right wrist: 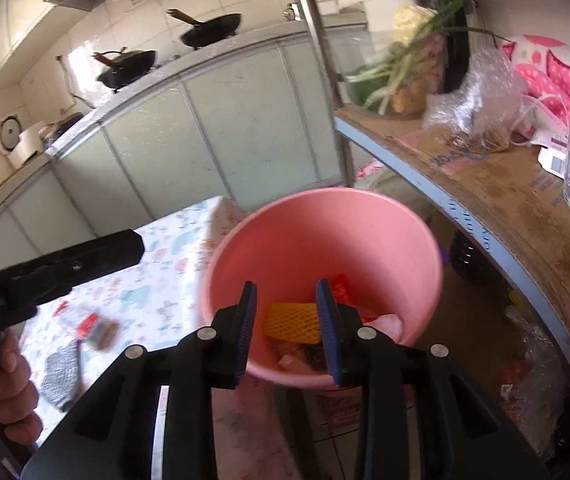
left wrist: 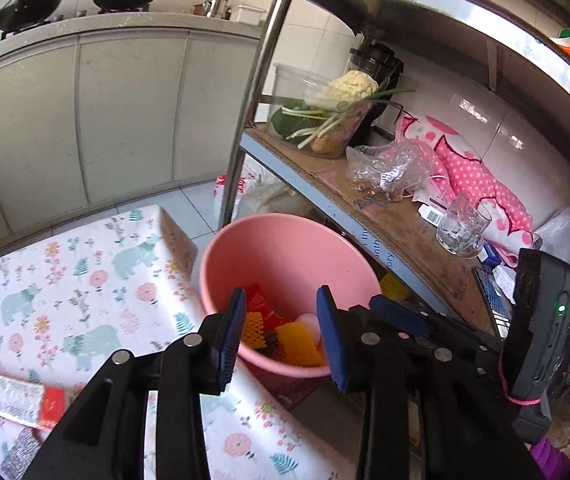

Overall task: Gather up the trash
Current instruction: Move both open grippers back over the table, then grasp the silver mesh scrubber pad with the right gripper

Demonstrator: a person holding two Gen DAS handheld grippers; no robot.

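A pink bucket stands on the floor between the table and a shelf rack. In it lie orange foam nets, a red wrapper and other scraps. My left gripper hangs open above the bucket's near rim with nothing between its blue pads. In the right wrist view my right gripper is open over the same bucket, and a yellow foam net lies below the gap. A red-and-white wrapper and a grey glittery scrap lie on the flowered tablecloth.
The metal rack's post rises just behind the bucket. Its cardboard-lined shelf holds a glass, a plastic bag and a tub of vegetables. A hand grips the other tool's black handle at left. Kitchen cabinets stand behind.
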